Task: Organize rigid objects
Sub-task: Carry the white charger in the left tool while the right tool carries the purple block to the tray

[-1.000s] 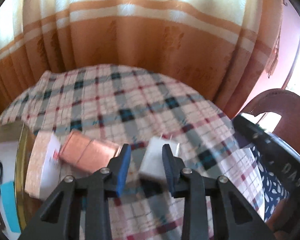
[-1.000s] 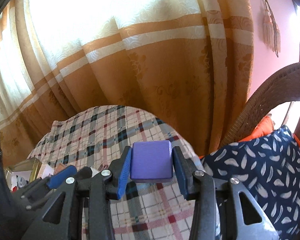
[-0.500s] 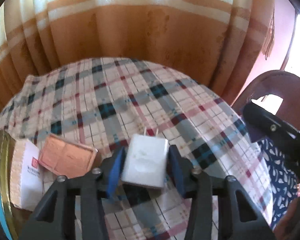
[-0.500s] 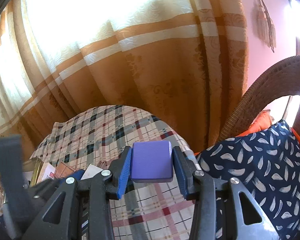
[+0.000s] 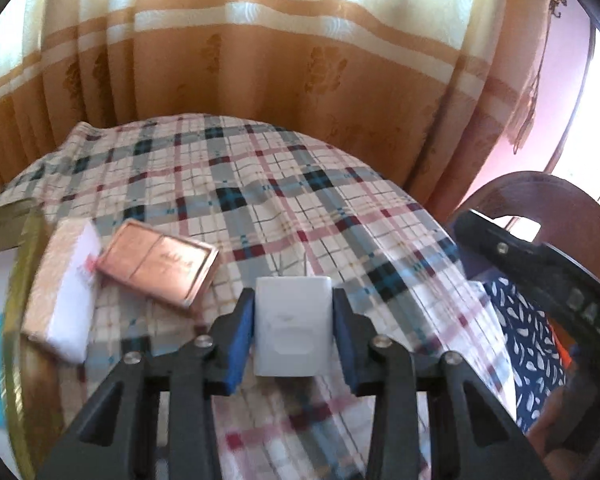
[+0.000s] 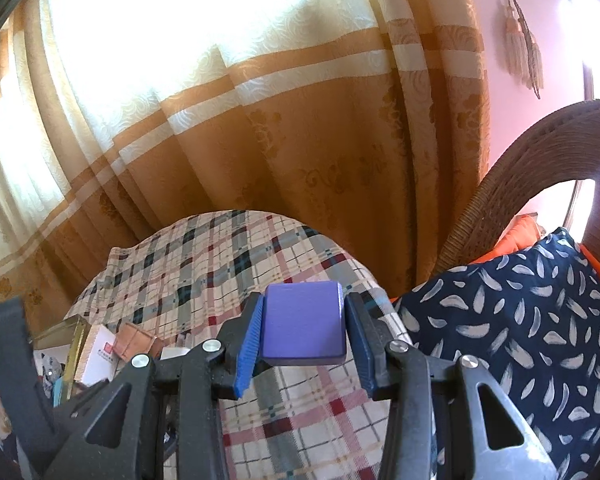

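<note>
In the left wrist view, a white plug adapter is seen between the blue pads of the left gripper, at about six o'clock in the picture. The jaws are closing, and both pads are pressed against the adapter's sides, so it is gripped. It is held over a checked tablecloth. At nine o'clock from the adapter a copper-coloured flat case is laid on the cloth, and just beyond it, at the same bearing, a white box with a pale pink patterned side is found — its near corner touches the case. A gold-rimmed container is set at the far nine o'clock edge; its contents are blurred.

In the right wrist view, a purple block is clamped between the pads of the right gripper, at a middling width, above the cloth's edge. At three o'clock a dark blue cushion with white feather marks is seen, resting against a wicker chair. An orange and cream curtain is hung at twelve o'clock — behind the table.
</note>
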